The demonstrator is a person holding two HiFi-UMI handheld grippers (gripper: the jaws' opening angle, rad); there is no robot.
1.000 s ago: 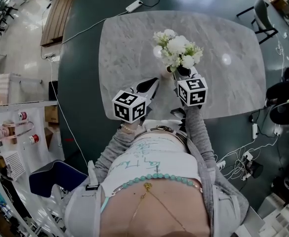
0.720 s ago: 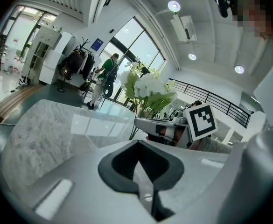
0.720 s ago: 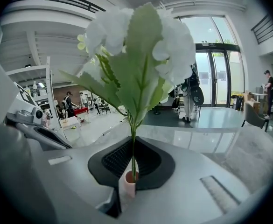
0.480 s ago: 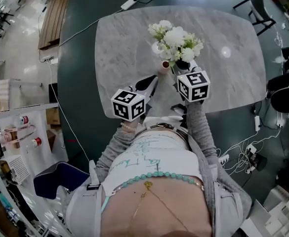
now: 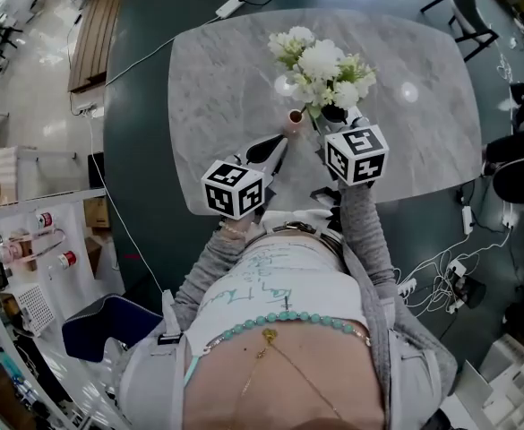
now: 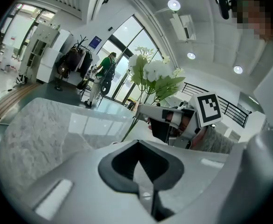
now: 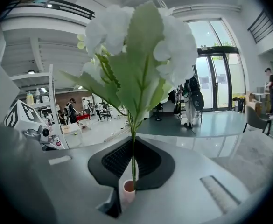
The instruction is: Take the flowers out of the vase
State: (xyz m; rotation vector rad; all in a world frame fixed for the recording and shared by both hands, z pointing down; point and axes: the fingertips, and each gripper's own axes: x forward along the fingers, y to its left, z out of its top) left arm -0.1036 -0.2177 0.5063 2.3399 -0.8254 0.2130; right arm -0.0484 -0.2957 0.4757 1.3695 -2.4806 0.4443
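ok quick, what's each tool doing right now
Left tool: closed, nothing between its jaws.
Right tool: closed on the stem of the flowers.

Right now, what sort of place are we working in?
Probably an open lab or workshop hall: a marble-look table on a dark floor, a power strip and loose cables, tall glass doors, people at benches behind.
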